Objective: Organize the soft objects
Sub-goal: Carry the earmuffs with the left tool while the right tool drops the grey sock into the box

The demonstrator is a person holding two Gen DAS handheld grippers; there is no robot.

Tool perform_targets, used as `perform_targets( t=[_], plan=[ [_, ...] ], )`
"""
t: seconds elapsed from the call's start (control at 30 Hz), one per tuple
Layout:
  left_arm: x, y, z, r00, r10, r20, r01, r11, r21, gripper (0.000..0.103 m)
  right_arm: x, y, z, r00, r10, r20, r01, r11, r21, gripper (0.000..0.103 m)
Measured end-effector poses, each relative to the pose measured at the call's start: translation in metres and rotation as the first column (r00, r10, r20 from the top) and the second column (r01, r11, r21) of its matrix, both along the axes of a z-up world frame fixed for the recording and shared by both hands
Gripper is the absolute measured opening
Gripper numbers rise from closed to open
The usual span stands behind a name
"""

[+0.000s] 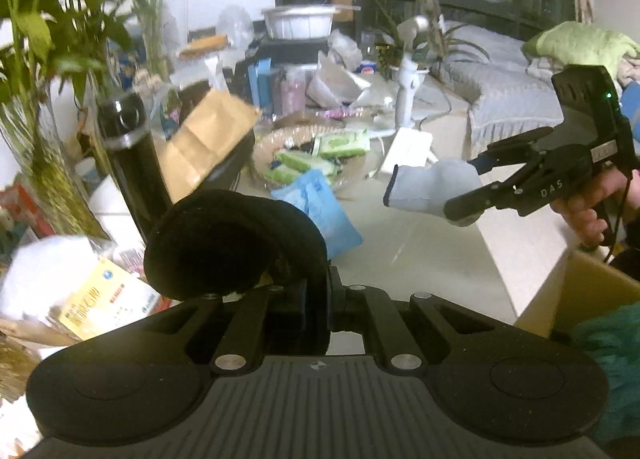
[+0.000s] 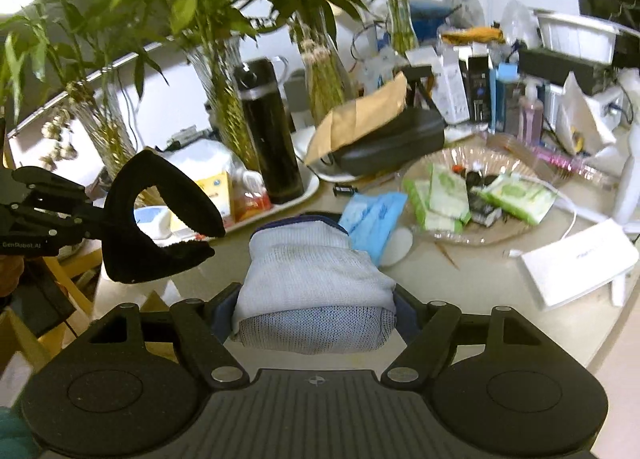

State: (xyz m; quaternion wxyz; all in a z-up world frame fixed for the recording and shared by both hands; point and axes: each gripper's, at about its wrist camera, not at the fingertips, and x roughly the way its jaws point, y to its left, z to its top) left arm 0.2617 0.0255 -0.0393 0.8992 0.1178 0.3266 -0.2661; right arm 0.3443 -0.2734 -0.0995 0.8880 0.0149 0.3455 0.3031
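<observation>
The left gripper (image 2: pixel 102 219) is clamped tight on a black curved soft pad (image 2: pixel 160 215); only the right wrist view shows it as an open C above the cream table (image 2: pixel 460 279), while the left view shows a dark bulge. The right gripper (image 1: pixel 460 187) holds a grey-white folded cloth (image 2: pixel 316 279) between wide-set jaws, lifted off the table. Beyond stand a black flask (image 2: pixel 270 131), a blue packet (image 2: pixel 372 219) and a glass dish (image 2: pixel 500 235) of green packs. A cardboard box (image 1: pixel 560 299) sits lower right.
</observation>
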Motion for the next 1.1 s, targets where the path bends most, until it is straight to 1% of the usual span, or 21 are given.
perform_targets(
  t=[0.1,0.4,0.53,0.7,0.8,0.9,0.97,1.1],
  plan=[
    [-0.012,0.001,0.016,1.000,0.002,0.022,-0.001,1.000,-0.015,0.009,-0.012,-0.003,0.015,1.000,0.007,0.022,-0.008,1.000,0.004,0.078],
    [-0.062,-0.008,0.061,0.995,-0.029,0.091,0.030,1.000,-0.007,0.009,-0.054,-0.010,0.061,0.996,0.031,0.089,-0.033,0.999,0.020,0.078],
    [-0.088,-0.013,0.080,0.992,-0.054,0.110,0.057,0.998,-0.021,0.009,-0.073,-0.013,0.081,0.990,0.056,0.126,-0.059,0.998,0.023,0.078],
    [-0.124,-0.023,0.101,0.984,-0.094,0.151,0.097,0.995,-0.007,0.009,-0.098,-0.014,0.105,0.983,0.098,0.158,-0.102,0.995,0.012,0.078],
    [-0.146,-0.030,0.108,0.979,-0.118,0.168,0.120,0.993,-0.001,0.009,-0.115,-0.014,0.115,0.977,0.117,0.176,-0.120,0.993,0.006,0.078],
    [-0.166,-0.034,0.113,0.975,-0.144,0.167,0.147,0.989,-0.009,0.009,-0.131,-0.015,0.125,0.973,0.132,0.190,-0.136,0.991,0.005,0.078],
    [-0.176,-0.035,0.114,0.974,-0.147,0.171,0.151,0.988,-0.011,0.009,-0.141,-0.017,0.129,0.971,0.139,0.197,-0.143,0.990,0.006,0.078],
    [-0.192,-0.031,0.115,0.976,-0.139,0.166,0.147,0.988,-0.040,0.009,-0.161,-0.017,0.137,0.966,0.157,0.207,-0.161,0.987,0.003,0.078]
  ],
)
